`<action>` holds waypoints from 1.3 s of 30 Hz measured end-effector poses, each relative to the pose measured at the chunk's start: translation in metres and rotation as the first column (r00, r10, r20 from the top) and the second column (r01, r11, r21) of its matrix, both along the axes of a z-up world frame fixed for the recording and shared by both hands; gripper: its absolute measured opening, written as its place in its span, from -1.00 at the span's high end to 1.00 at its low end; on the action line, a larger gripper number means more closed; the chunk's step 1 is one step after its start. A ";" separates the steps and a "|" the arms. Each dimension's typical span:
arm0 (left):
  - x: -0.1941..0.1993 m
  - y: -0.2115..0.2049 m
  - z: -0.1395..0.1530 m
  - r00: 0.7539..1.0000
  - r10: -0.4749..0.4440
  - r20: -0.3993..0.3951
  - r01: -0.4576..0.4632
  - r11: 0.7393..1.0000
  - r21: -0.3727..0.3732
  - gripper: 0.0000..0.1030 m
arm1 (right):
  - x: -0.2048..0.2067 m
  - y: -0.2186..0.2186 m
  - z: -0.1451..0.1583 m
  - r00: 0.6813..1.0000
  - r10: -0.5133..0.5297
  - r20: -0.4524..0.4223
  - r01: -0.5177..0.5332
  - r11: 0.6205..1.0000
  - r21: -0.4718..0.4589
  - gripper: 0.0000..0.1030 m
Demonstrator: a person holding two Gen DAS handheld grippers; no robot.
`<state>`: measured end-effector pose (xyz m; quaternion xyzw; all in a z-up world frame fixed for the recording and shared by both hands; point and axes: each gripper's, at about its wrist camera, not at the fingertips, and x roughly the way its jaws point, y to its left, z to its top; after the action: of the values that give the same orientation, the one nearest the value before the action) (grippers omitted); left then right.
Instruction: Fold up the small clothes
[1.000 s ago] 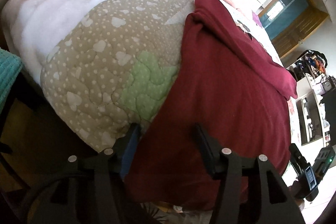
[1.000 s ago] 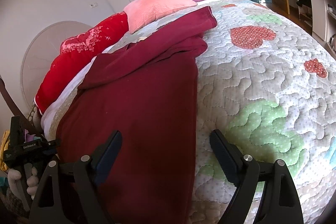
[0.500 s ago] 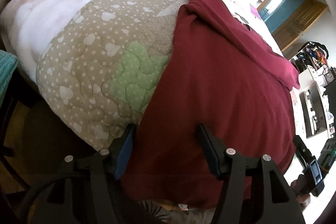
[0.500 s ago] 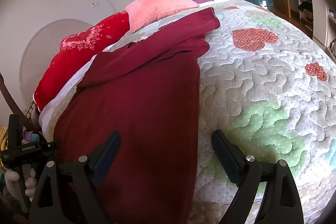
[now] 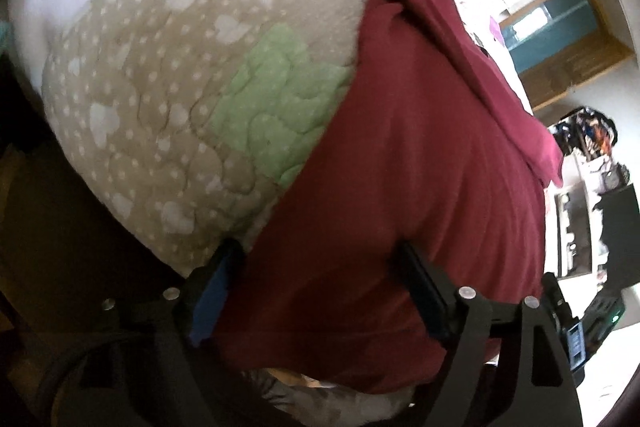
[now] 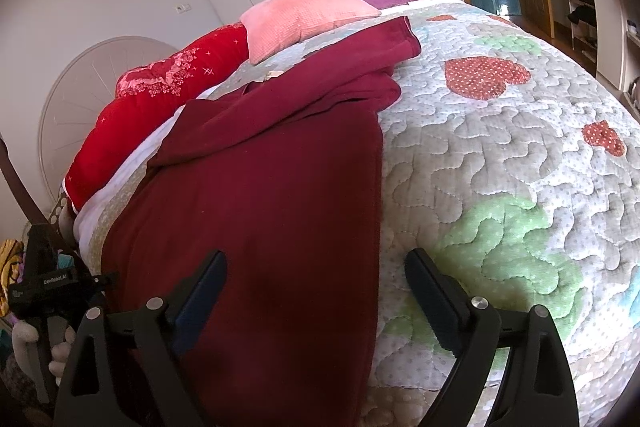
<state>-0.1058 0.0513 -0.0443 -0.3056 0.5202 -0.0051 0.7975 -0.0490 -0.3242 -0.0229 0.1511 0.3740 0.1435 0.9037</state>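
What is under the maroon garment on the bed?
The maroon garment lies on the heart-patterned quilt, which shows along both its sides. A sleeve is folded across its far end. Anything between garment and quilt is covered and cannot be seen.

the quilt (image 6: 500, 155) lies bare to the right of the maroon garment (image 6: 272, 211), open to a gripper; the pink pillow (image 6: 304, 15) and red pillow (image 6: 160, 99) crowd its far end.
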 end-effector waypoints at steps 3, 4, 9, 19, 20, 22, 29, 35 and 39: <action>0.001 -0.004 0.001 1.000 -0.006 0.003 0.006 1.000 0.023 -0.58 | -0.001 0.002 0.000 1.000 0.000 0.003 0.000 1.000 -0.005 -0.84; 0.002 -0.006 0.001 1.000 -0.007 0.004 0.007 0.999 0.031 -0.60 | -0.001 0.004 0.000 1.000 -0.001 0.004 0.001 1.000 -0.006 -0.84; 0.006 -0.011 0.004 1.000 -0.013 0.005 0.013 0.997 0.073 -0.65 | -0.001 0.005 -0.001 1.000 -0.001 0.006 0.001 1.000 -0.009 -0.84; 0.002 -0.042 0.021 0.992 -0.115 0.059 0.105 0.984 0.143 -0.47 | 0.000 -0.003 -0.001 1.000 0.001 -0.002 -0.001 0.999 0.044 -0.84; 0.003 -0.044 0.022 0.990 -0.124 0.063 0.113 0.982 0.151 -0.40 | 0.000 -0.008 -0.001 1.000 0.003 -0.009 -0.002 0.997 0.072 -0.84; 0.007 -0.043 0.020 0.991 -0.119 0.062 0.109 0.984 0.143 -0.23 | 0.002 -0.022 0.000 0.999 0.001 -0.032 0.004 0.985 0.175 -0.80; 0.008 -0.034 0.015 0.990 -0.133 0.052 0.126 0.986 0.107 -0.18 | 0.006 -0.066 -0.025 0.988 0.057 -0.143 0.027 0.851 0.525 0.15; 0.005 -0.049 0.004 0.984 -0.176 0.016 0.174 0.979 0.104 -0.43 | -0.007 -0.056 -0.026 0.984 0.103 -0.148 -0.014 0.863 0.505 0.16; 0.001 -0.051 0.010 0.977 -0.212 0.024 0.208 0.970 0.123 0.12 | -0.012 -0.053 -0.028 0.982 0.108 -0.156 -0.013 0.859 0.511 0.16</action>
<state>-0.1051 0.0000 -0.0346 -0.2004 0.5342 -0.0637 0.8188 -0.0611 -0.3772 -0.0510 0.3840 0.4072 0.2512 0.7897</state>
